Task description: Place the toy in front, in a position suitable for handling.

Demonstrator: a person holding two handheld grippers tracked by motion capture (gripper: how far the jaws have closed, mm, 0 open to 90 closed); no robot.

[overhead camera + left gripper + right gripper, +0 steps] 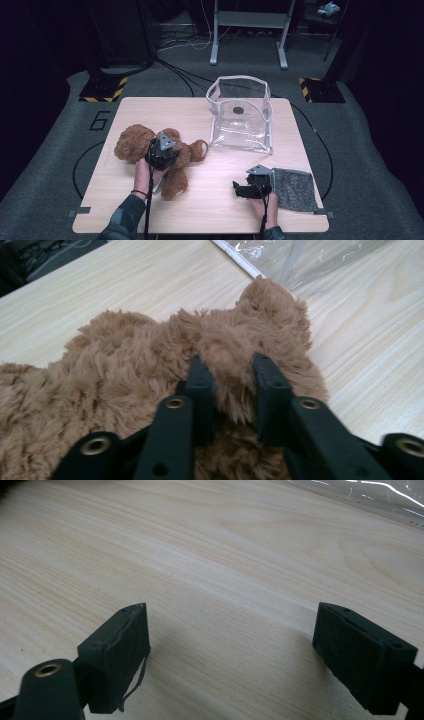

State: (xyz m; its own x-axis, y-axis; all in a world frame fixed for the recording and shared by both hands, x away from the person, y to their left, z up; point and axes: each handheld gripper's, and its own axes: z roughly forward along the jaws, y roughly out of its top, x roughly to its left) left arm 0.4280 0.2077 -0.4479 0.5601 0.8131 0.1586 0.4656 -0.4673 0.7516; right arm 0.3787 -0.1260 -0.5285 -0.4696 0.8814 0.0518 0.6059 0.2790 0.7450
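A brown plush teddy bear [132, 142] lies on the left half of the wooden table [210, 210]. My left gripper [162, 151] rests on top of its body, held from below by a hand. In the left gripper view the black jaws of the left gripper [230, 362] pinch a fold of the bear's fur [125, 355] between them. My right gripper [241, 189] lies low near the table's front right. In the right gripper view its pads stand wide apart on the right gripper [230, 630], with bare wood between them.
A clear plastic bag [242, 115] with a white rim stands open at the back centre of the table. A grey felt cloth [295, 189] lies flat at the front right, just beside my right hand. Cables run across the floor beyond the table.
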